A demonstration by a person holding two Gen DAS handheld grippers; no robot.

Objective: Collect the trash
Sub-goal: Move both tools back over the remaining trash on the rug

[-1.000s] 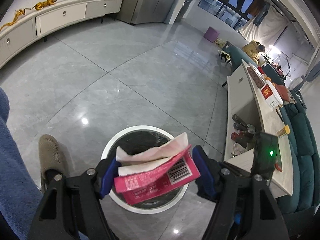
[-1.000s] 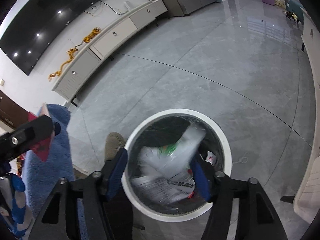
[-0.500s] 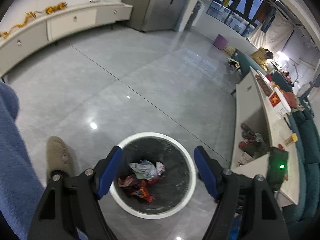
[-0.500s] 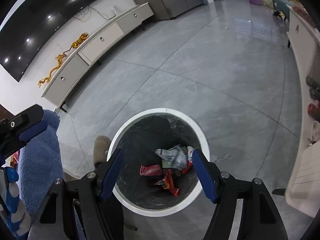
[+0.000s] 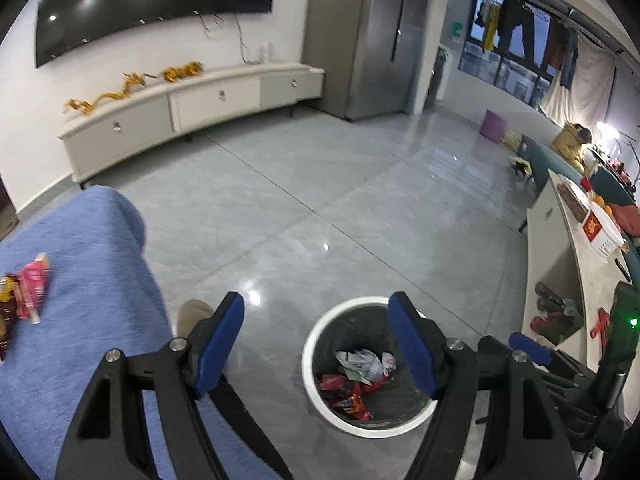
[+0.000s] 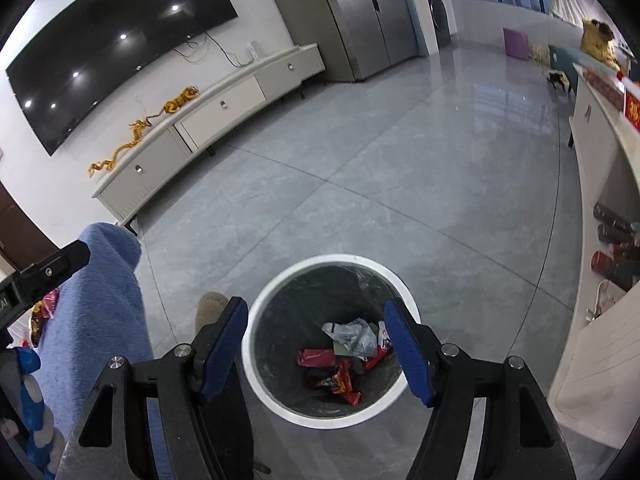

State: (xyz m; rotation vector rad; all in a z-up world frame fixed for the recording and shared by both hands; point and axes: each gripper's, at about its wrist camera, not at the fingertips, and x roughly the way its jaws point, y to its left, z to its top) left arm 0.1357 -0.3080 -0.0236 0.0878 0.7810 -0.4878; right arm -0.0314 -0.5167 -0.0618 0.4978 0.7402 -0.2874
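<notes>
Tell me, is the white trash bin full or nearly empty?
Nearly empty. The trash bin holds only a few wrappers at the bottom; its dark liner wall shows above them.

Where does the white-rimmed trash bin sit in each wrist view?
Left wrist: trash bin lower centre-right, partly behind the left claw's right finger.
Right wrist: trash bin lower centre, between the right claw's fingers.
Shared landmark: gold dragon ornament on the long white cabinet.
</notes>
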